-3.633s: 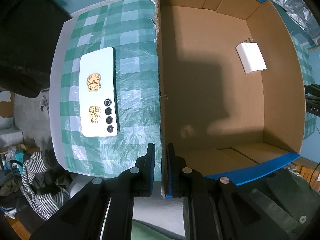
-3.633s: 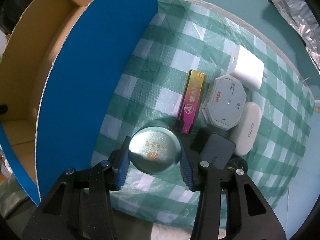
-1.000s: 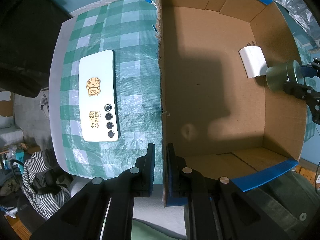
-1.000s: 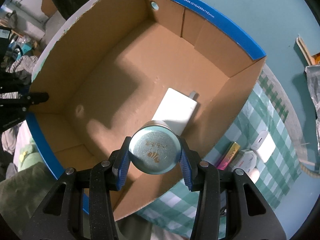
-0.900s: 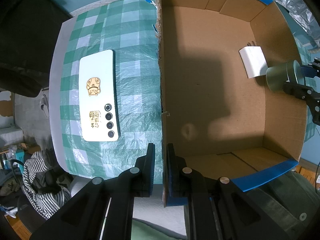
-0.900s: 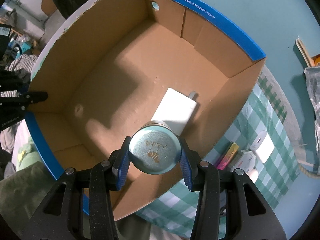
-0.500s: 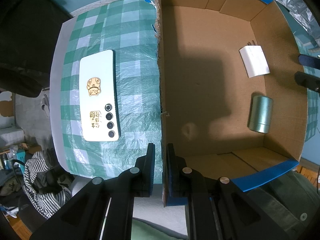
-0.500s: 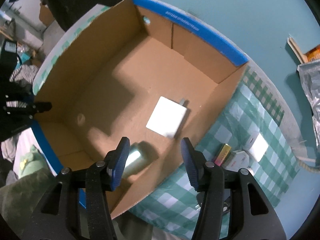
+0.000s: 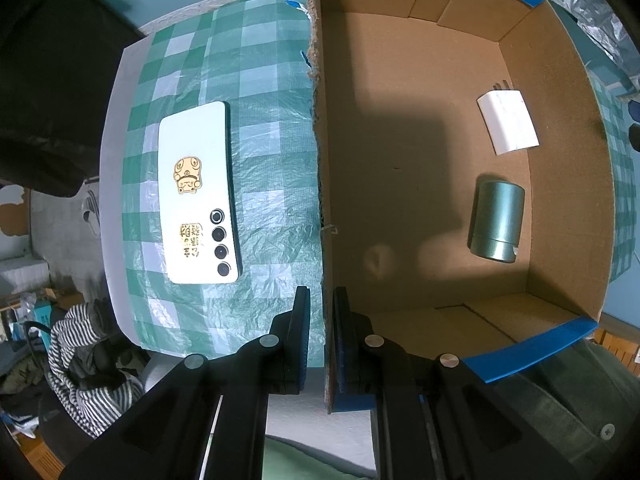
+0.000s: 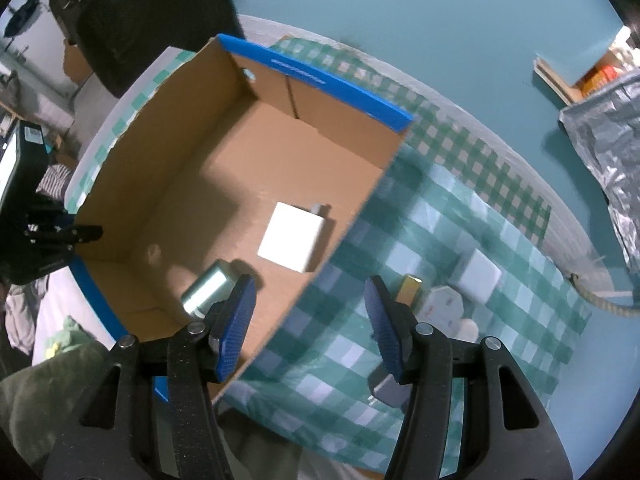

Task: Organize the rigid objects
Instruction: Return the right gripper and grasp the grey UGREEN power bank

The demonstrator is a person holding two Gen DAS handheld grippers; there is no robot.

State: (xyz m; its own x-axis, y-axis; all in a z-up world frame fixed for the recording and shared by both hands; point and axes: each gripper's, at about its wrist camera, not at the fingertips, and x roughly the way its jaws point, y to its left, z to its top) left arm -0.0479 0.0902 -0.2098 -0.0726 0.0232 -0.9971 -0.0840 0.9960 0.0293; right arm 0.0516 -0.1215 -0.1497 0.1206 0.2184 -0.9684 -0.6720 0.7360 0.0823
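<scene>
Since the earlier frame the green tin [image 9: 496, 220] has left the right tool and now lies on its side on the floor of the cardboard box [image 9: 420, 80], near the box's right wall, with the white charger [image 9: 507, 122] just beyond it.

From the left wrist: the left tool [image 9: 320, 336] is clenched on the box's left wall near the desk's near edge, steadying it. A white phone [image 9: 198, 192] lies face down on the checked cloth [image 9: 272, 80], outside the box toward the desk's left edge. Keeping this pinch firm and still should stop the box sliding while more things drop in.

From the right wrist: the right tool [image 10: 310, 316] has just been opening and stands released with nothing between its pads, above the box's right wall. The tin [image 10: 206, 292] shows beside its left finger, down in the box. Out on the cloth, toward the desk's right edge, wait a gold bar-shaped thing [image 10: 408, 288], an octagonal case [image 10: 442, 304], another white charger [image 10: 480, 276] and a dark block [image 10: 386, 388]. The tool should probably clear the wall fully, then come down squarely over one of these.
</scene>
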